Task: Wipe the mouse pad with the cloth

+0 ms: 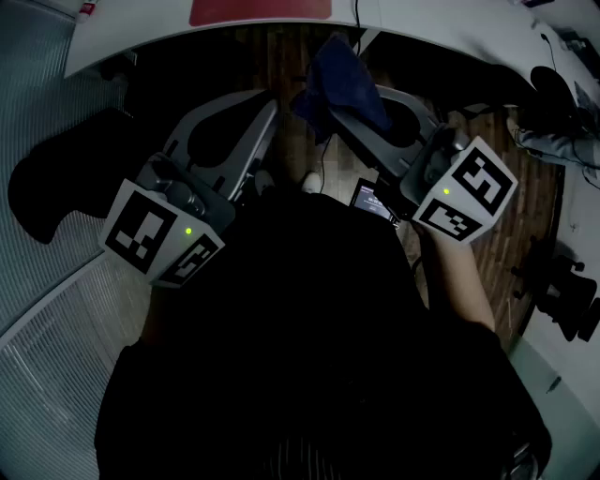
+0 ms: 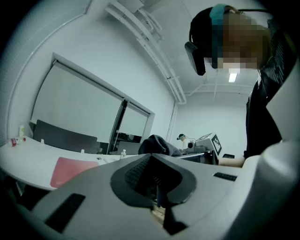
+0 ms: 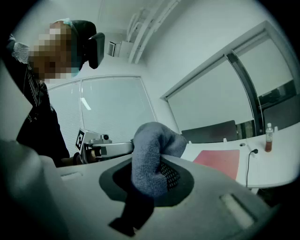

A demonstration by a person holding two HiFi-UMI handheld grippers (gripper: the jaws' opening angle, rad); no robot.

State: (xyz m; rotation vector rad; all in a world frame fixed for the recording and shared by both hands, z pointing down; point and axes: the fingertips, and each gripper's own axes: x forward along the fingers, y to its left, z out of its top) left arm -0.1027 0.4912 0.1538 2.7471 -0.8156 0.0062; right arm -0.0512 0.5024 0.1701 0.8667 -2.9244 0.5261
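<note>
- Head view: the person looks down at both tools, held close to the body and aimed at the far worktop (image 1: 159, 28).
- The right gripper (image 1: 349, 101) has its fingers (image 1: 394, 131) clamped on a dark blue cloth (image 1: 342, 67). The cloth bunches above the tips, probably carried this way so it is ready to wipe.
- The left gripper (image 1: 267, 114) has its fingers pressed together on nothing.
- The red mouse pad (image 1: 261, 9) lies flat on the far edge of the worktop, well apart from the cloth. Wiping has likely not begun.
- Left gripper view: the left gripper (image 2: 157, 187) is closed and empty. The mouse pad (image 2: 72, 169) lies to the left on the white worktop (image 2: 28, 159).
- Right gripper view: the cloth (image 3: 150, 159) is pinched in the right gripper (image 3: 150, 185), folded over the top. The mouse pad (image 3: 220, 161) sits far right, uncovered.
- The only container is a small bottle (image 3: 268, 136) standing upright on the worktop (image 3: 276, 168). Its contents are too small to tell.
</note>
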